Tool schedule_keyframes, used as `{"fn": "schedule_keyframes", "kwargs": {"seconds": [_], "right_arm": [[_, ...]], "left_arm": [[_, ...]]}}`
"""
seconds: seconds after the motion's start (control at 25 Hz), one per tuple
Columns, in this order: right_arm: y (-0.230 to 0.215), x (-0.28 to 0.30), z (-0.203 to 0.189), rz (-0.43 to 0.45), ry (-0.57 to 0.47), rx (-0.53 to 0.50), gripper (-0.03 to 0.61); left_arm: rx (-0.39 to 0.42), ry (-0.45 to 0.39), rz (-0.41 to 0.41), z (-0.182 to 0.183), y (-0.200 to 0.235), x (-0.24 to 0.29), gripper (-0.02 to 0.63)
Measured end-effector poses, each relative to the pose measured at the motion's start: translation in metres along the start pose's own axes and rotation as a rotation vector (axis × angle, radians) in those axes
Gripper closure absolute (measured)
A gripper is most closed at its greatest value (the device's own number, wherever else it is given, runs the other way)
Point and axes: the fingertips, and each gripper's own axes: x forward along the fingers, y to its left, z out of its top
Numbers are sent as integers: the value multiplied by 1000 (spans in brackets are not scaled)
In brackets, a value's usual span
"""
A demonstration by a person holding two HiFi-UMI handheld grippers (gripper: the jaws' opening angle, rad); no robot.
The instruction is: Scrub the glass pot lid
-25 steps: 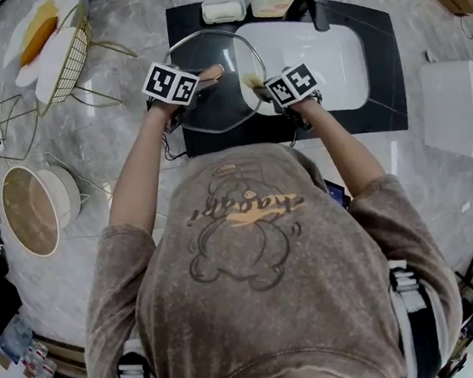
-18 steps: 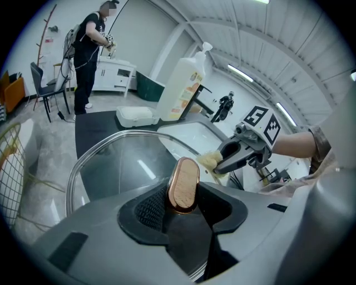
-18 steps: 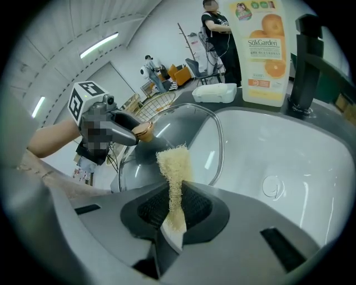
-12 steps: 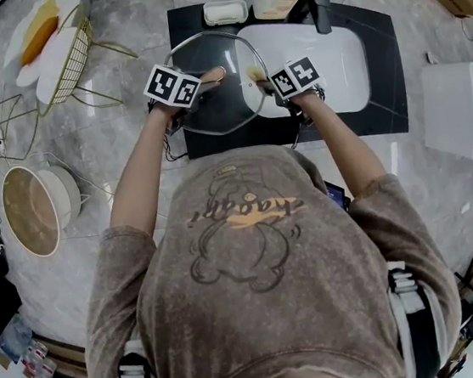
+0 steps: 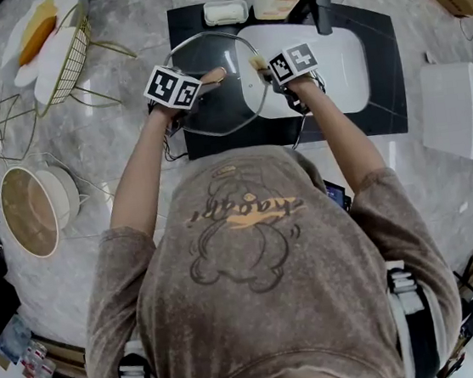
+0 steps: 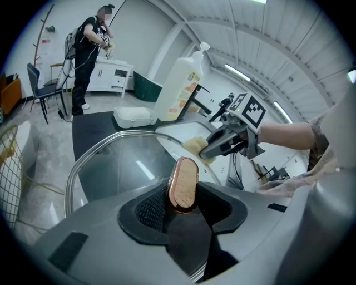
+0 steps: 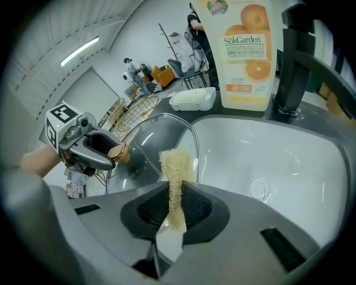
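The glass pot lid (image 5: 208, 93) is held tilted over the sink's left edge. My left gripper (image 5: 206, 78) is shut on its oval wooden knob (image 6: 183, 183), which stands between the black pads in the left gripper view. My right gripper (image 5: 263, 68) is shut on a pale yellow scrub pad (image 7: 175, 170). The pad's top end rests against the lid's right rim (image 7: 192, 142). From the left gripper view, the right gripper (image 6: 218, 146) and the scrub pad (image 6: 193, 146) lie at the lid's far edge.
A white sink basin (image 5: 332, 61) sits in a black counter, with a black faucet (image 7: 292, 67), an orange dish-soap bottle (image 7: 245, 50) and a white soap dish (image 7: 192, 99) behind it. A gold wire rack (image 5: 67, 63) and a bowl (image 5: 29, 209) stand at the left.
My right gripper has slid the scrub pad along the lid's right rim, away from the person, and rolled a little. The left gripper and the lid have stayed put.
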Motion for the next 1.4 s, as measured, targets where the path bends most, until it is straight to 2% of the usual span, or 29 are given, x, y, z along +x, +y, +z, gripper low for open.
{"fn": "schedule_keyframes", "kwargs": {"seconds": [0.64,1.4], "right_arm": [[-19,15,51,-92,91,-54,531],[-14,38,98,-157,190,-176,531]], "left_arm": [[24,-22,12,2,4,-2,433],[33,-52,13,1,7,-2,433]]}}
